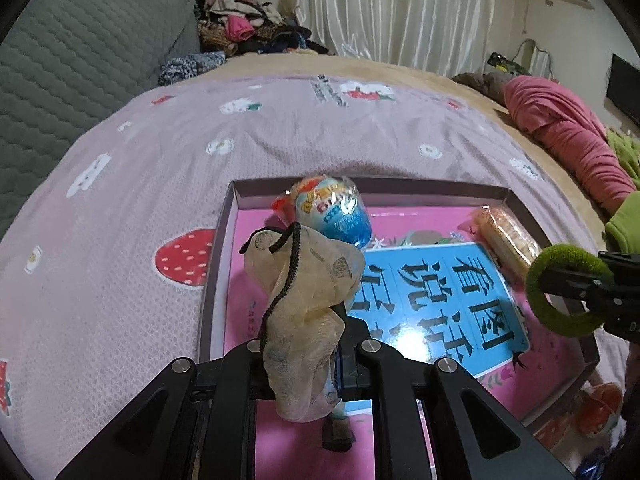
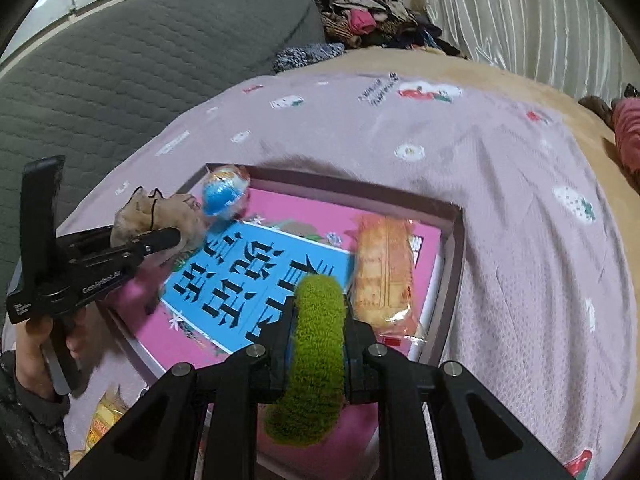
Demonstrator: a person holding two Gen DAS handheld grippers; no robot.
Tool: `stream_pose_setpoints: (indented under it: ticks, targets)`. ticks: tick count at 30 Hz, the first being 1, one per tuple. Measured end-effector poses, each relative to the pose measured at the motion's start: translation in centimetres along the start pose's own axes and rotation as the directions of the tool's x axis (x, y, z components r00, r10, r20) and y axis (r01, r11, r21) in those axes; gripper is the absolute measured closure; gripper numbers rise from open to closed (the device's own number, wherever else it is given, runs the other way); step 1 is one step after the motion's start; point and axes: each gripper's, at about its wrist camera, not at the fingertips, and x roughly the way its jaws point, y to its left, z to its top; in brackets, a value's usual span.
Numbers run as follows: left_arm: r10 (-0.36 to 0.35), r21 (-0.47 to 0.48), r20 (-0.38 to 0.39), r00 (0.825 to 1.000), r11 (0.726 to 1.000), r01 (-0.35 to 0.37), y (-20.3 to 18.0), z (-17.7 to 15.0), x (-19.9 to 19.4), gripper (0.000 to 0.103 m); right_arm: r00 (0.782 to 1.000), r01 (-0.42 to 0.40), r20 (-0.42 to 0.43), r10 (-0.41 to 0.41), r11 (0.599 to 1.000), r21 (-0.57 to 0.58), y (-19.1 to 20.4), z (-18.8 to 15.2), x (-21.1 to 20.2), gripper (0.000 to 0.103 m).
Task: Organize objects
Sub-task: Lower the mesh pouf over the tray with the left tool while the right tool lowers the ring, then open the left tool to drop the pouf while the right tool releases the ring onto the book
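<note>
A shallow box (image 1: 444,190) (image 2: 456,248) with a pink floor lies on the bed. Inside it are a blue book (image 1: 448,296) (image 2: 240,276), a blue-and-white wrapped toy (image 1: 336,208) (image 2: 222,194) in the far left corner, and a wrapped pastry (image 1: 506,238) (image 2: 382,276) along the right wall. My left gripper (image 1: 320,320) (image 2: 180,236) is shut on a beige mesh drawstring pouch (image 1: 304,300) (image 2: 160,216) above the box's left side. My right gripper (image 2: 320,320) (image 1: 552,284) is shut on a fuzzy green ring (image 2: 316,352) (image 1: 560,292) above the box's right side.
A pink strawberry-print blanket (image 1: 160,184) (image 2: 520,200) covers the bed. A grey quilted headboard (image 1: 80,60) stands on the left, with a clothes pile (image 1: 248,24) behind. A red blanket (image 1: 568,128) lies at the right. Snack packets (image 2: 104,416) lie outside the box's near corner.
</note>
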Motion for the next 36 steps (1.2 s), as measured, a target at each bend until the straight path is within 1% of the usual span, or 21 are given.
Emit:
stream_pose_setpoints:
  ticks: [4, 12, 15, 17, 19, 22, 24, 26, 28, 31, 33, 35, 36]
  targets:
    - [-0.004, -0.002, -0.018, 1.0, 1.0, 0.004, 0.2, -0.3, 0.5, 0.084, 1.0, 0.005, 0.001, -0.005, 1.0, 0.011, -0.1, 0.0, 0.1, 0.085]
    - [0.0, -0.006, -0.034, 0.999, 1.0, 0.0, 0.2, -0.4, 1.0, 0.082, 0.999, 0.034, -0.036, -0.032, 0.998, 0.05, -1.1, -0.2, 1.0, 0.084]
    - [0.003, -0.007, -0.028, 1.0, 1.0, -0.003, 0.3, -0.4, 0.8, 0.081, 0.998, 0.046, -0.034, -0.044, 0.998, 0.047, -1.0, -0.2, 0.8, 0.08]
    - [0.003, -0.01, -0.022, 1.0, 1.0, -0.004, 0.3, -0.4, 0.6, 0.078, 0.998, 0.055, -0.033, -0.054, 0.998, 0.029, -0.7, -0.1, 0.8, 0.075]
    - [0.003, -0.01, -0.018, 1.0, 1.0, -0.003, 0.4, -0.3, 0.5, 0.078, 0.997, 0.07, -0.03, -0.069, 0.997, 0.015, -0.4, -0.1, 0.8, 0.068]
    - [0.003, -0.008, -0.015, 1.0, 1.0, -0.003, 0.4, -0.3, 0.3, 0.076, 0.994, 0.108, -0.026, -0.109, 0.994, -0.01, -0.1, 0.0, 0.7, 0.065]
    - [0.002, -0.006, -0.013, 1.0, 1.0, -0.002, 0.3, -0.2, 0.2, 0.071, 0.993, 0.112, -0.025, -0.112, 0.994, -0.007, -0.3, 0.0, 0.6, 0.064]
    - [0.007, -0.003, -0.005, 1.0, 1.0, -0.007, 0.3, -0.2, 0.0, 0.059, 0.993, 0.117, -0.017, -0.117, 0.993, -0.007, -0.3, 0.1, 0.4, 0.062]
    - [0.012, -0.002, 0.009, 1.0, 1.0, -0.012, 0.3, -0.1, -0.3, 0.056, 0.991, 0.134, -0.011, -0.134, 0.991, -0.013, -0.3, 0.1, 0.3, 0.058]
    - [0.012, -0.002, 0.019, 1.0, 1.0, -0.012, 0.3, -0.1, -0.5, 0.054, 0.989, 0.151, 0.007, -0.151, 0.988, -0.016, -0.3, 0.3, 0.0, 0.057]
    - [0.015, -0.001, 0.024, 1.0, 1.0, -0.015, 0.4, -0.1, -0.6, 0.05, 0.988, 0.153, 0.015, -0.153, 0.988, -0.014, -0.3, 0.3, -0.2, 0.055]
    - [0.02, -0.001, 0.031, 0.999, 1.0, -0.02, 0.4, 0.0, -0.8, 0.042, 0.986, 0.165, 0.028, -0.165, 0.986, -0.014, -0.4, 0.4, -0.4, 0.054]
    - [0.022, -0.005, 0.039, 0.999, 1.0, -0.022, 0.4, 0.0, -1.0, 0.04, 0.985, 0.167, 0.033, -0.167, 0.986, -0.015, -0.4, 0.5, -0.6, 0.053]
